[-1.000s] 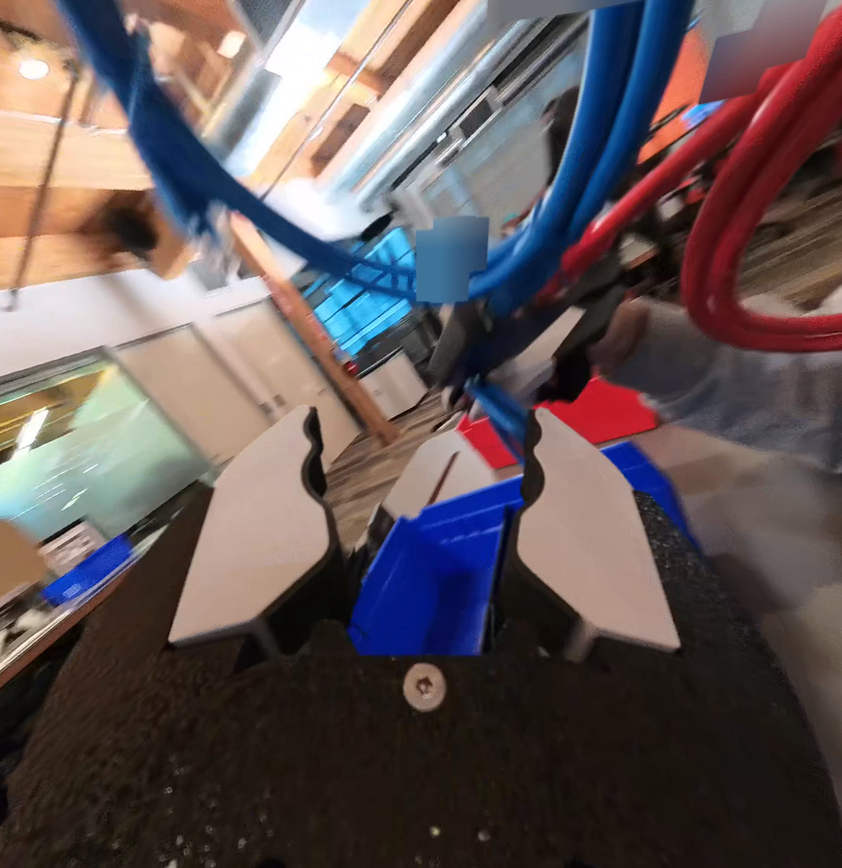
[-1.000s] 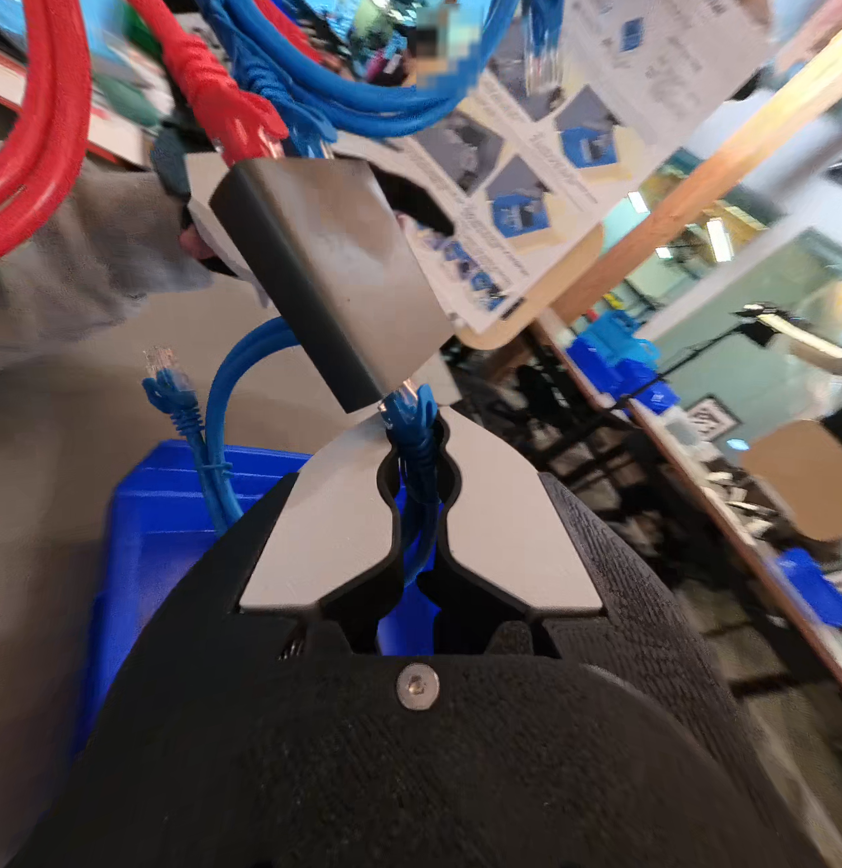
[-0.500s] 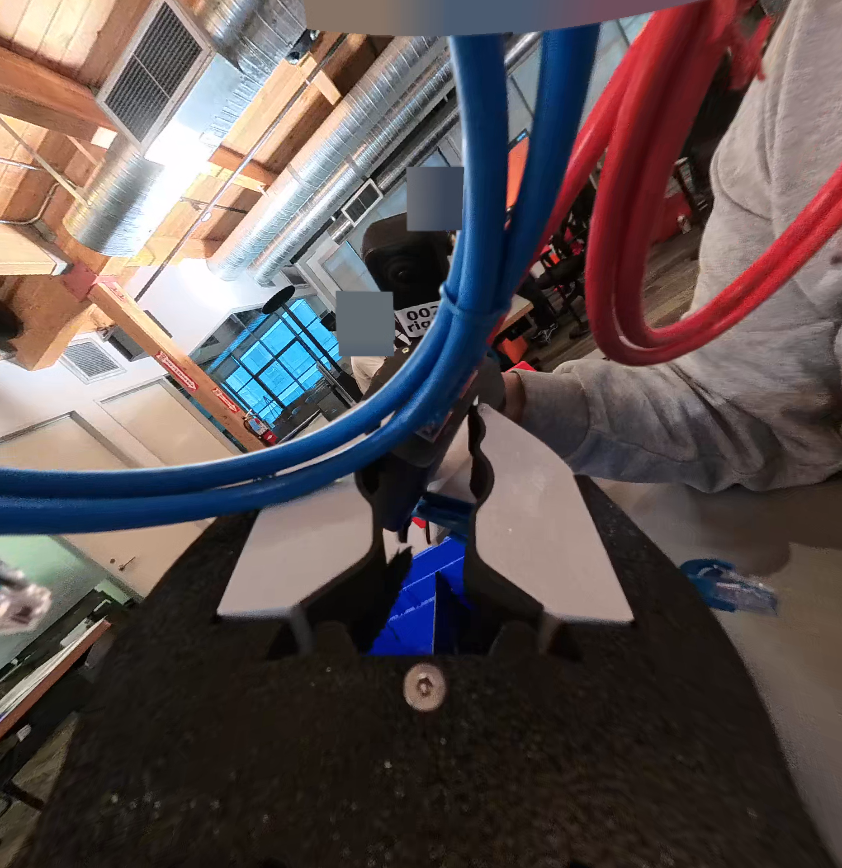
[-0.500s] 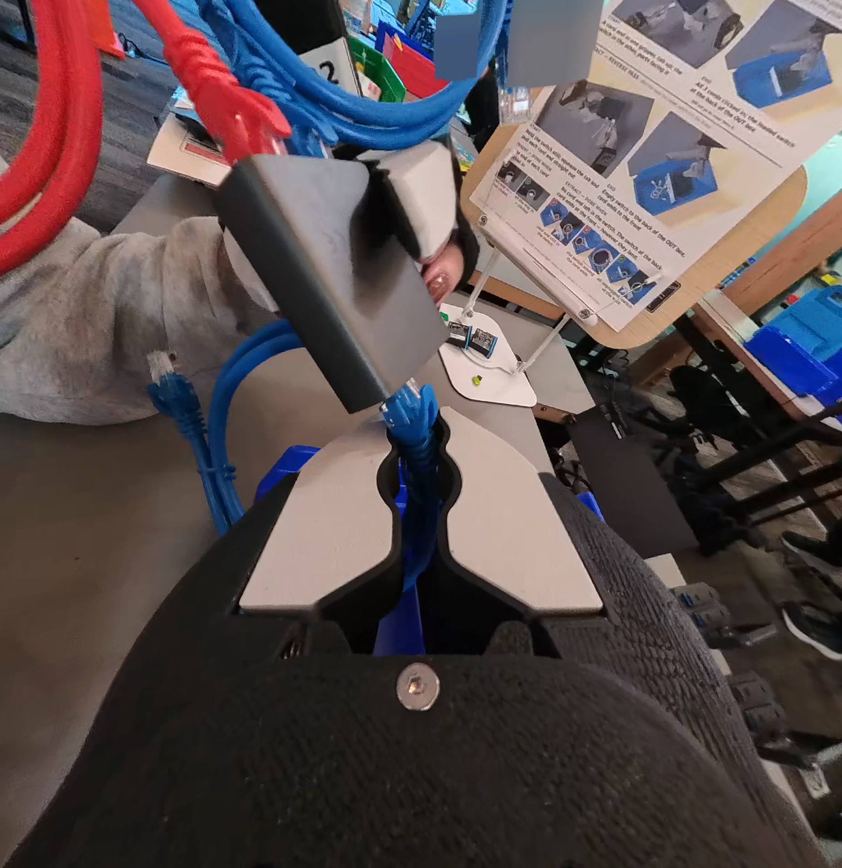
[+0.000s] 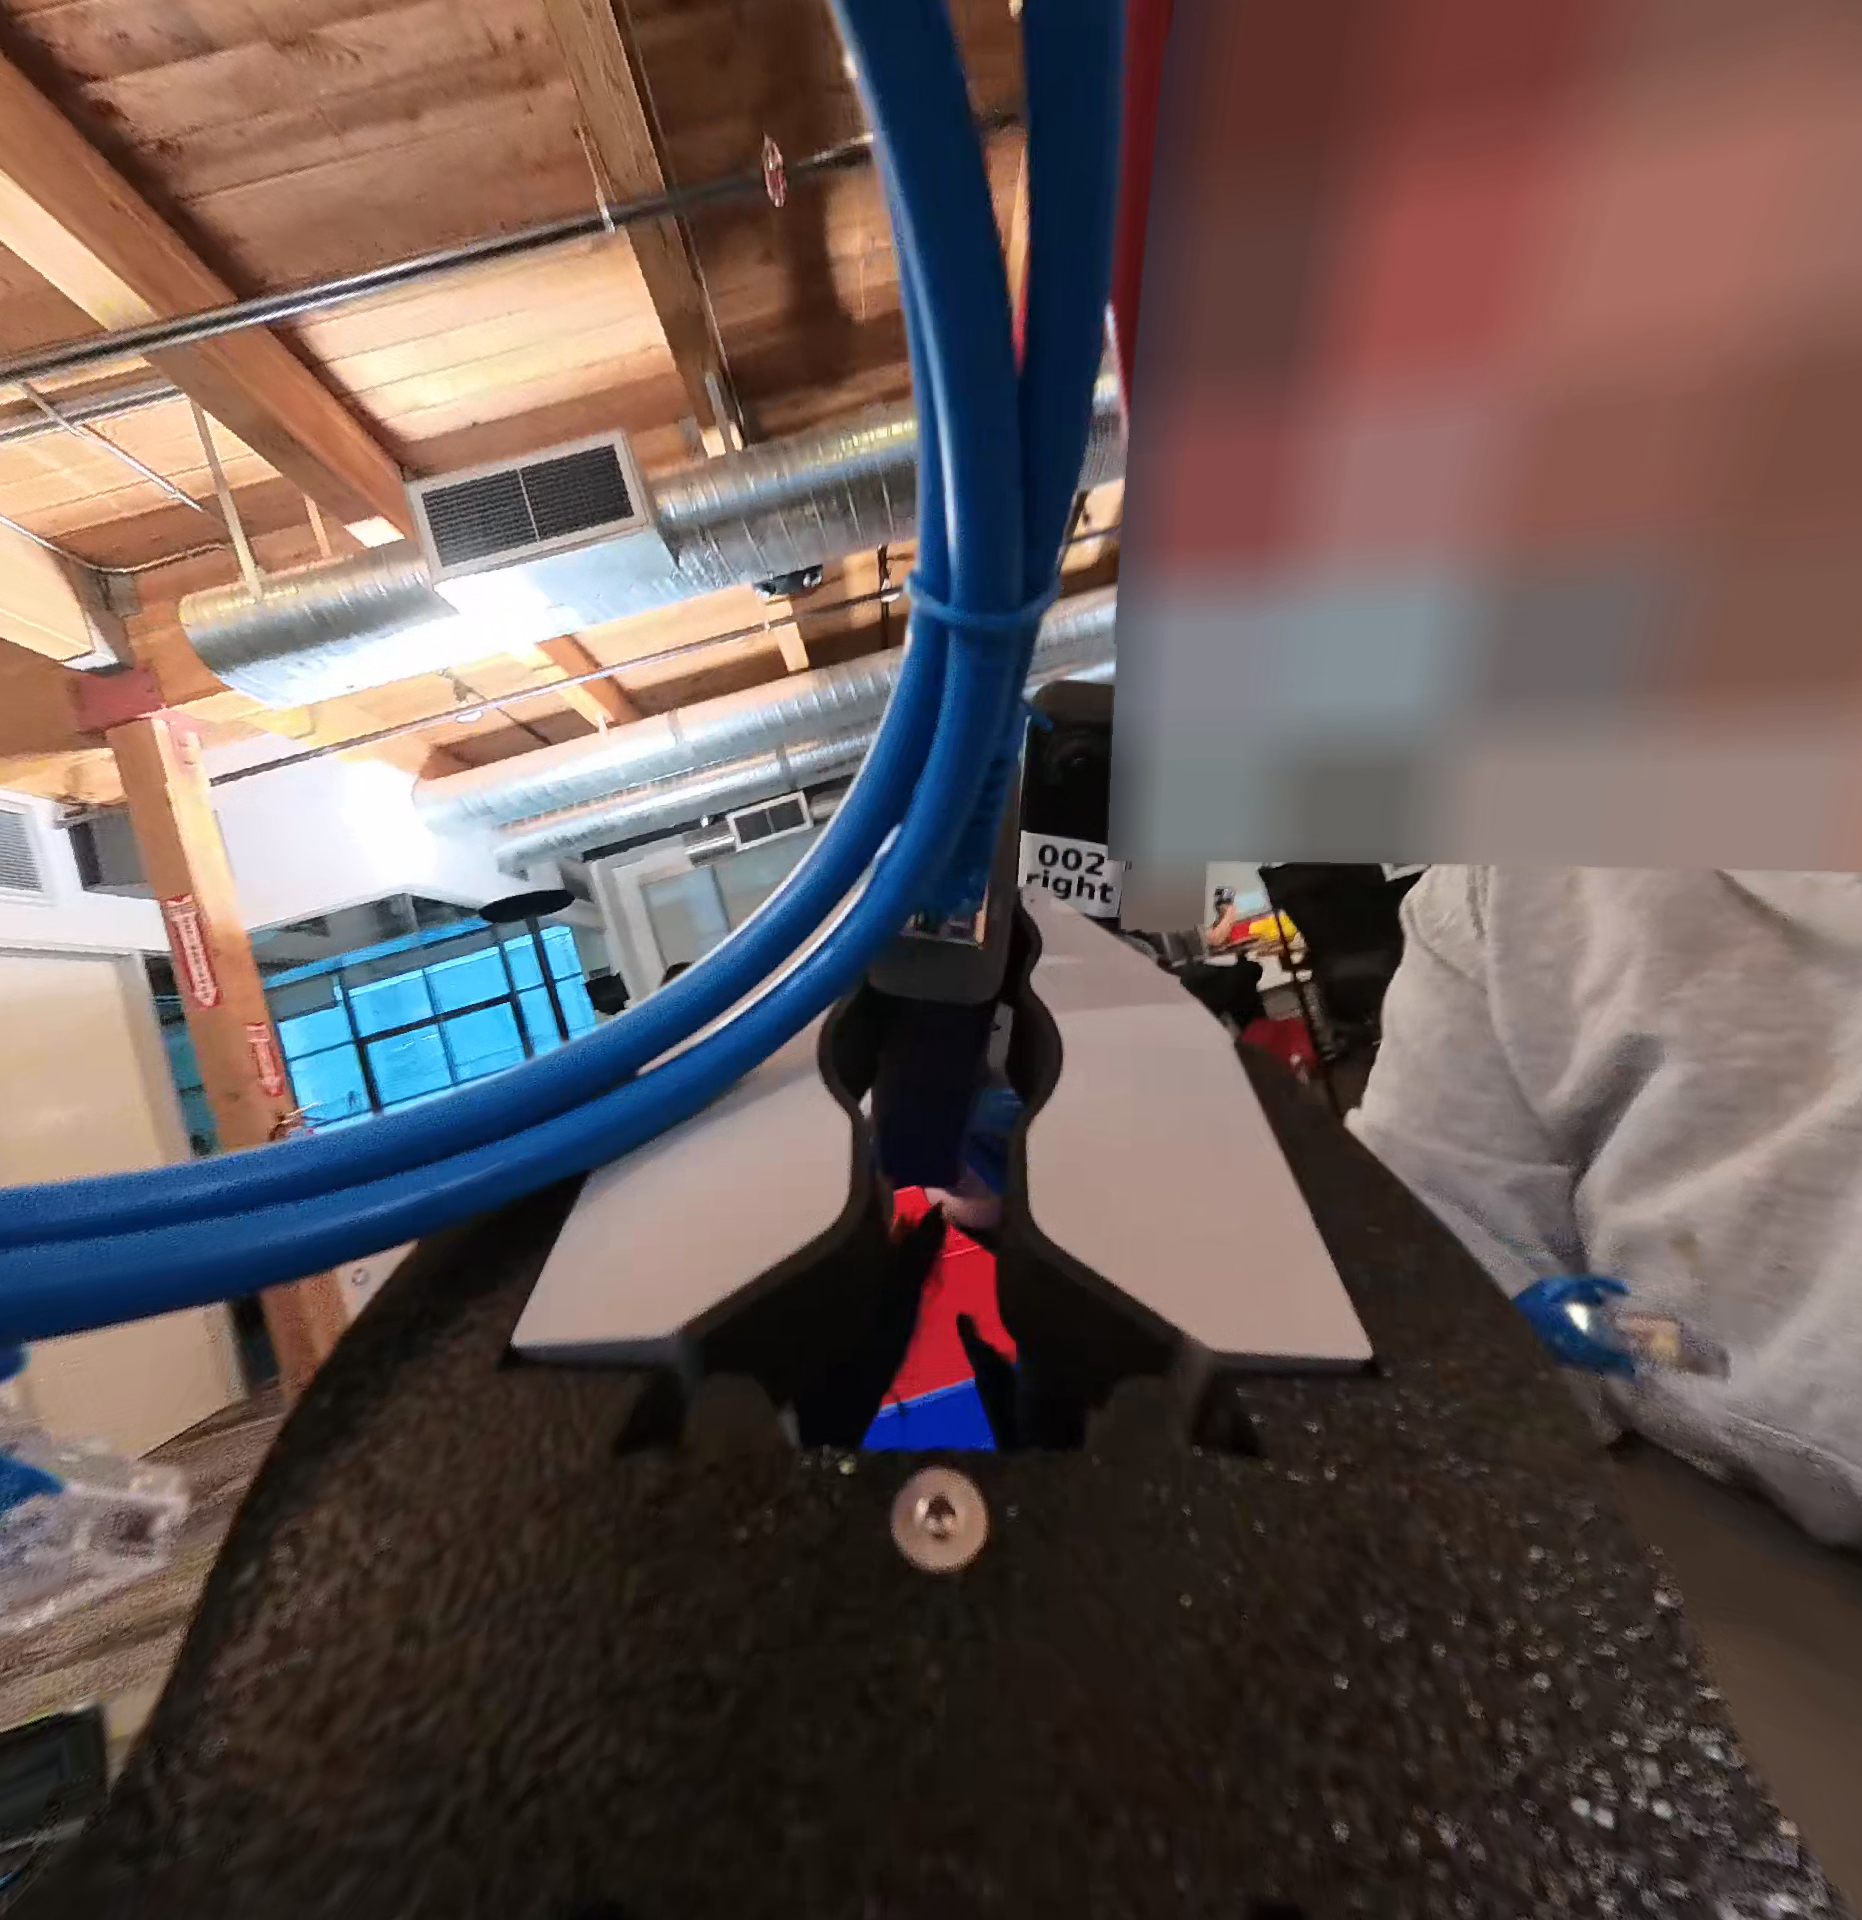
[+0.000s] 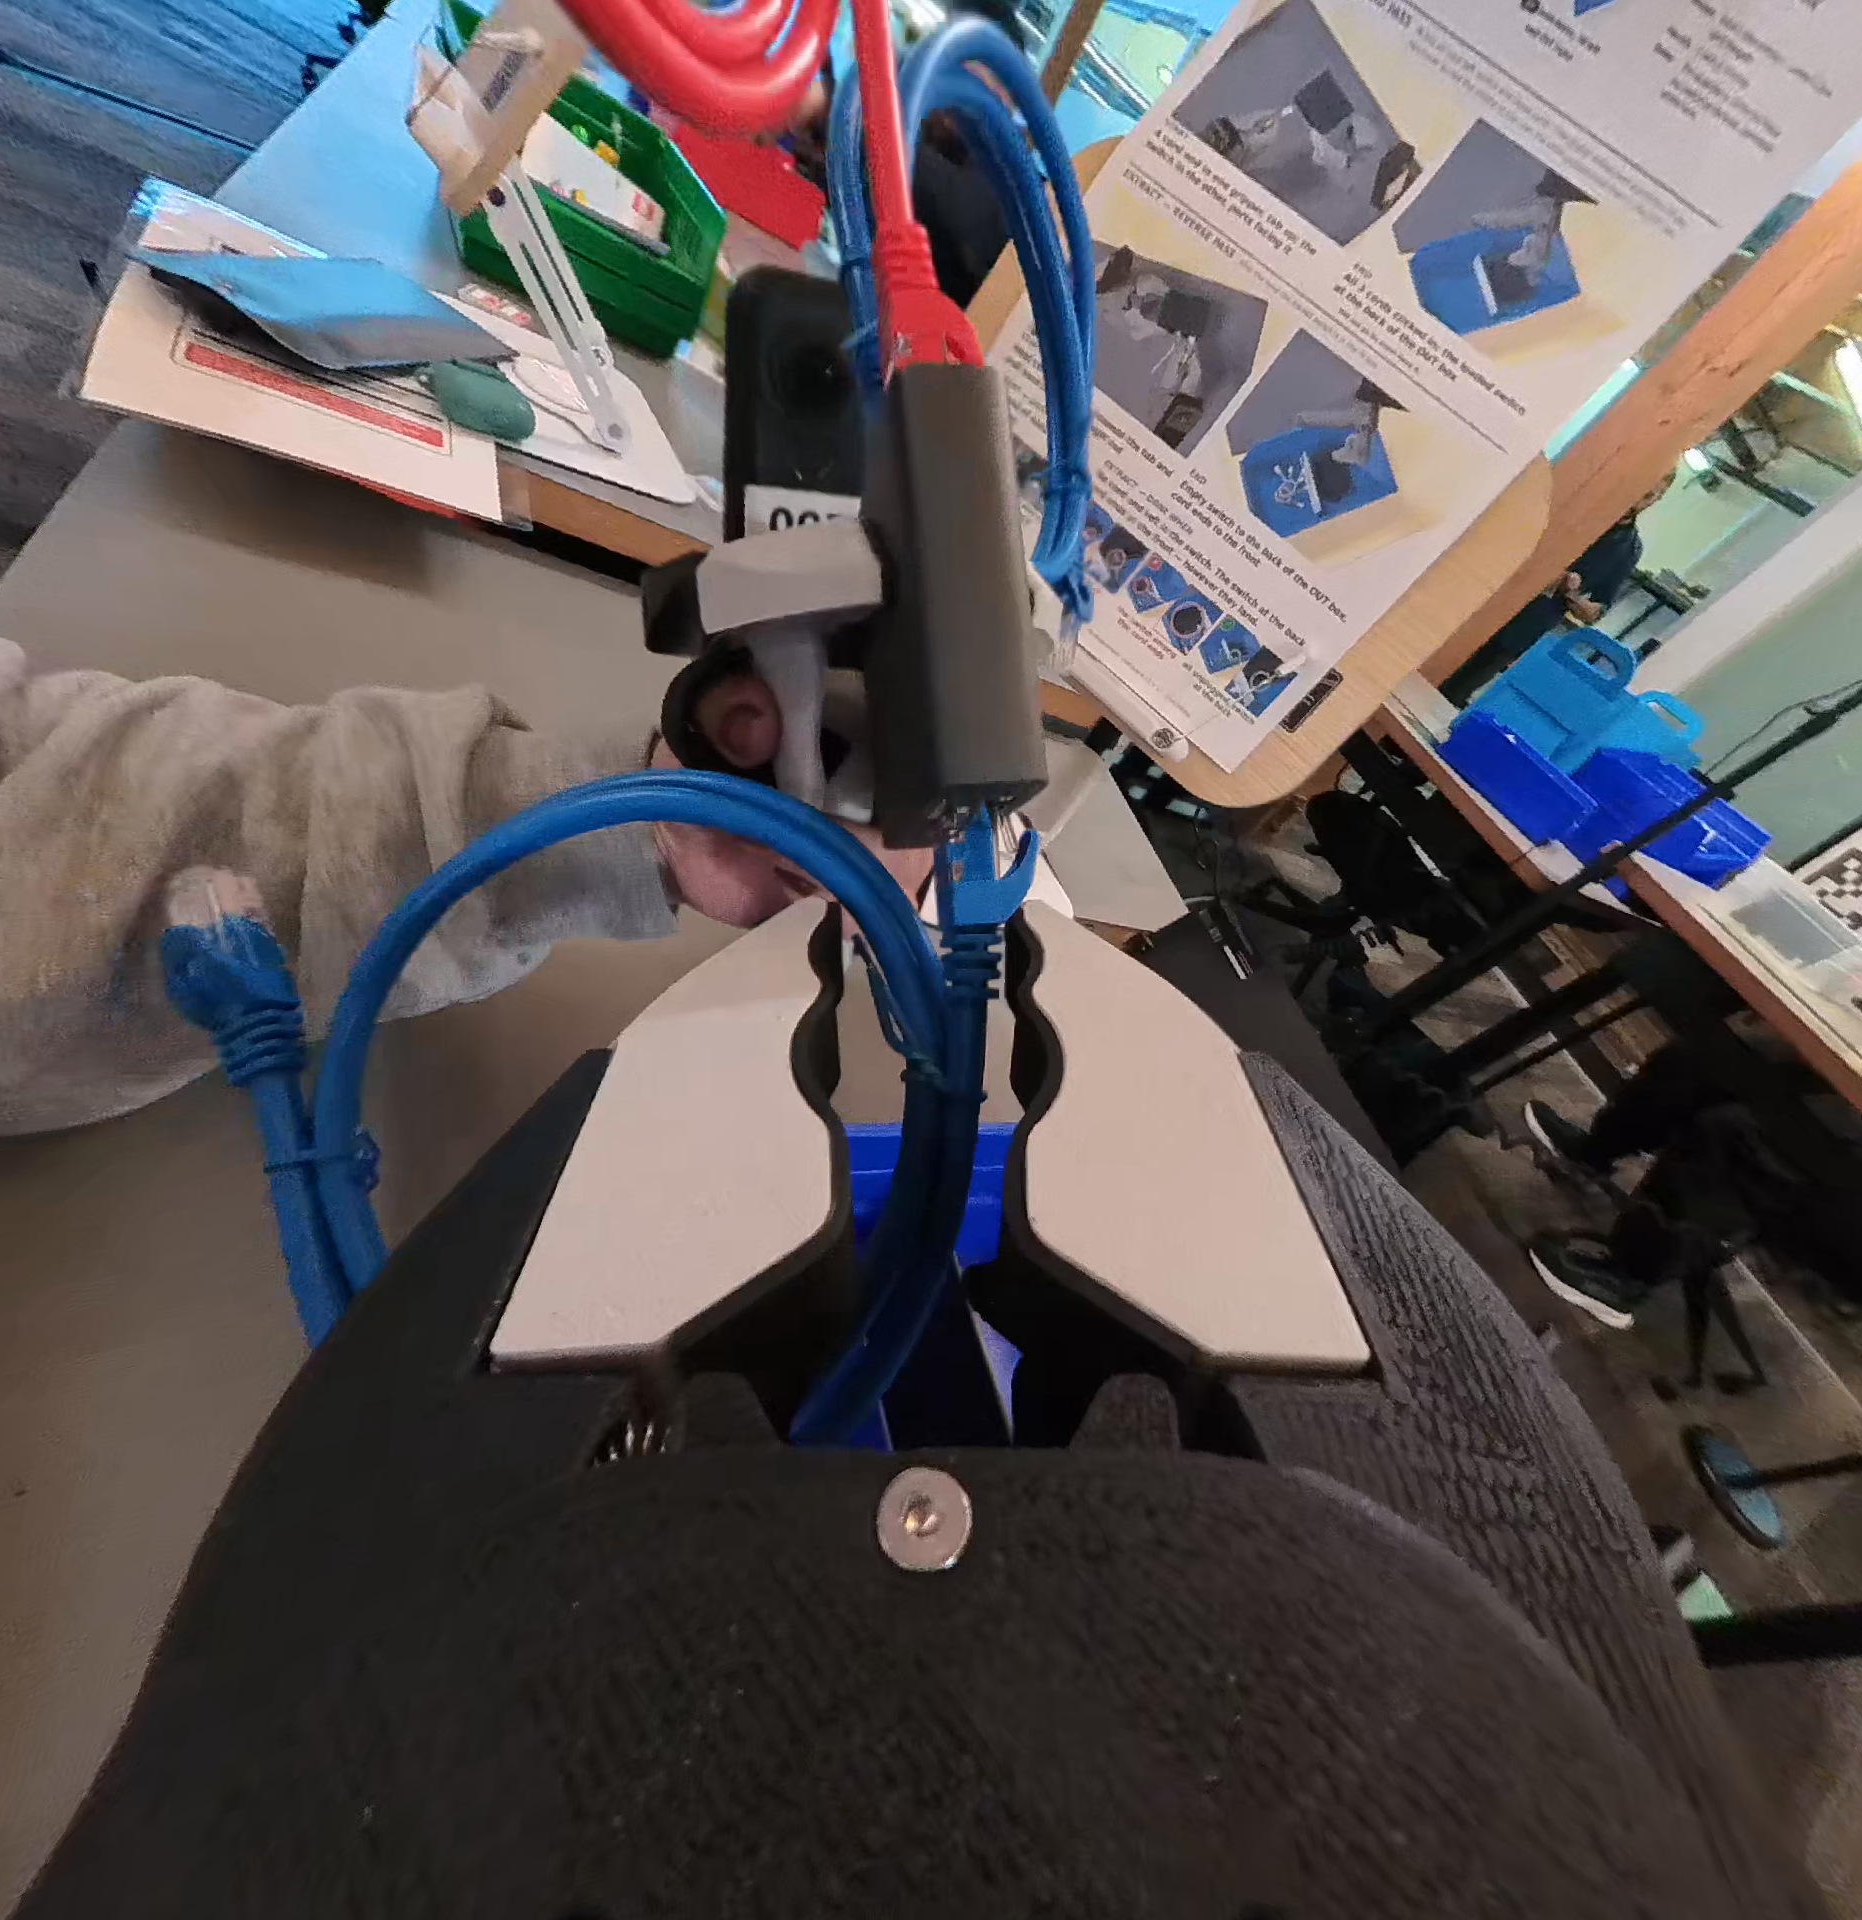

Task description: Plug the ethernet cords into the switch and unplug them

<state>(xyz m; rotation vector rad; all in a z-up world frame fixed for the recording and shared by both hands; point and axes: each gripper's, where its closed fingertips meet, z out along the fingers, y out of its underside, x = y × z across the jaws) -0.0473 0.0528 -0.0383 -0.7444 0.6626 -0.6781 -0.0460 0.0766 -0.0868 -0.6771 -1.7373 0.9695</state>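
A small white label (image 5: 1067, 878) with black print is stuck on the black camera (image 5: 1067, 764) straight ahead in the left wrist view; the right wrist view shows a similar label (image 6: 802, 516), half hidden, on another black camera (image 6: 792, 395). On the far right leans a big instruction poster (image 6: 1374, 312), with photo panels and lines of small print. Far left on the table lies a white sheet (image 6: 303, 395) with a red band; its print is too small to read. Two red signs (image 5: 191, 951) run down the wooden post (image 5: 179, 831) to the left. A black-and-white square marker (image 6: 1854, 883) sits at the far right edge.
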